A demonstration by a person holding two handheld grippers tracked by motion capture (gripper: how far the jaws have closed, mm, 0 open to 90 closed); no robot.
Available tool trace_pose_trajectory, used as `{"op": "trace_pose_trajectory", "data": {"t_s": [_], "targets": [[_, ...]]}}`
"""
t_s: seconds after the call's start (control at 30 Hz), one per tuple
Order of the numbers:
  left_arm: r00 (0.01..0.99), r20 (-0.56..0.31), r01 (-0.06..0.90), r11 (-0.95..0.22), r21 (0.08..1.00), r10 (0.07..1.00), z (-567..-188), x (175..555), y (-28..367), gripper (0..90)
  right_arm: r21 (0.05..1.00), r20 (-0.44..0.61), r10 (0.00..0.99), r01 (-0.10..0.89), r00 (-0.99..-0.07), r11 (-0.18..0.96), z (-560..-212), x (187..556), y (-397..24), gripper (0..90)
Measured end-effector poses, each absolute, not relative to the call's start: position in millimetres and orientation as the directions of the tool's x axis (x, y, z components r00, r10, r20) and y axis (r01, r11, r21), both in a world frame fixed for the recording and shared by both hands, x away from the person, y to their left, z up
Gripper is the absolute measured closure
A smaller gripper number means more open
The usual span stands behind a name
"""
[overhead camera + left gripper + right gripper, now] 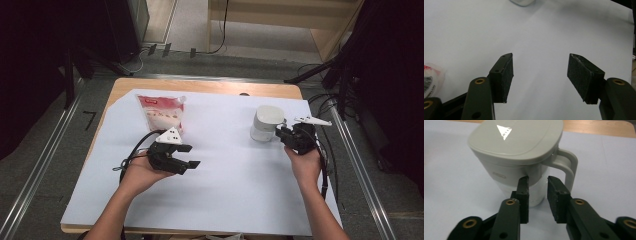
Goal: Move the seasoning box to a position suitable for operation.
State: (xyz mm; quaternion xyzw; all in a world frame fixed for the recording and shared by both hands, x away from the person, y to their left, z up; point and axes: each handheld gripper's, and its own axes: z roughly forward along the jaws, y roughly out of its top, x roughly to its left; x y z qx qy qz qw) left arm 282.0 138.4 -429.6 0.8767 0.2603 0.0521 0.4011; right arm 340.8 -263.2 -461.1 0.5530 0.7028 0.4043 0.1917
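A pale grey lidded jug (265, 122) with a side handle stands on the white sheet at the right. My right gripper (280, 133) sits just in front of it. In the right gripper view the jug (516, 150) is close behind my right gripper (538, 180), whose jaws stand a little apart with nothing between the pads. The handle (569, 167) is just to their right. My left gripper (192, 156) rests mid-left on the sheet. In its own view the left gripper (540, 62) is wide open over bare white sheet.
A red and white pouch (162, 112) lies on the sheet at the back left, and its corner (430, 77) shows beside the left jaw. The white sheet (225, 190) covers most of the wooden table (200, 86). Cables trail from both grippers.
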Motion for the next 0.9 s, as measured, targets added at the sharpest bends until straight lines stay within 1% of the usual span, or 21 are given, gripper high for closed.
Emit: {"op": "trace_pose_trajectory", "data": {"t_s": [0.03,0.07,0.13,0.17,0.23,0.33,0.43,0.53,0.7,0.77,0.9], "targets": [[0.86,-0.118,0.414,-0.545,0.729,0.496,-430,282,138,38.8,0.783,0.188,0.928,0.62,-0.321,0.056,-461,339,-261,62.9],[0.862,-0.113,0.411,-0.551,0.727,0.494,-430,282,138,38.8,0.781,0.2,0.924,0.622,-0.325,0.05,-461,338,-259,61.1],[0.864,-0.116,0.41,-0.55,0.728,0.49,-430,283,137,38.7,0.787,0.168,0.931,0.613,-0.326,0.073,-461,335,-254,57.6],[0.863,-0.115,0.411,-0.552,0.726,0.492,-430,283,137,38.7,0.792,0.154,0.933,0.605,-0.326,0.081,-462,334,-252,53.1],[0.864,-0.121,0.412,-0.548,0.728,0.489,-430,284,137,38.7,0.788,0.149,0.937,0.61,-0.316,0.08,-464,332,-247,47.5],[0.863,-0.12,0.409,-0.541,0.735,0.49,-431,285,137,38.7,0.792,0.165,0.943,0.608,-0.29,0.048,-467,331,-237,36.2],[0.868,-0.108,0.398,-0.548,0.735,0.485,-431,286,137,38.7,0.796,0.191,0.948,0.605,-0.254,0.002,-470,332,-228,33.5],[0.867,-0.116,0.403,-0.546,0.734,0.485,-432,288,136,38.5,0.806,0.175,0.96,0.592,-0.22,-0.011,-473,333,-220,27.3],[0.871,-0.116,0.399,-0.551,0.733,0.477,-432,291,136,38.6,0.816,0.145,0.973,0.577,-0.181,-0.014,-480,337,-211,19.7],[0.869,-0.123,0.406,-0.548,0.731,0.479,-433,292,135,38.5,0.816,0.164,0.973,0.577,-0.162,-0.041,-483,340,-209,19.1],[0.87,-0.126,0.406,-0.548,0.732,0.477,-433,293,136,38.5,0.821,0.161,0.977,0.568,-0.137,-0.056,-490,345,-206,18.2]]}}
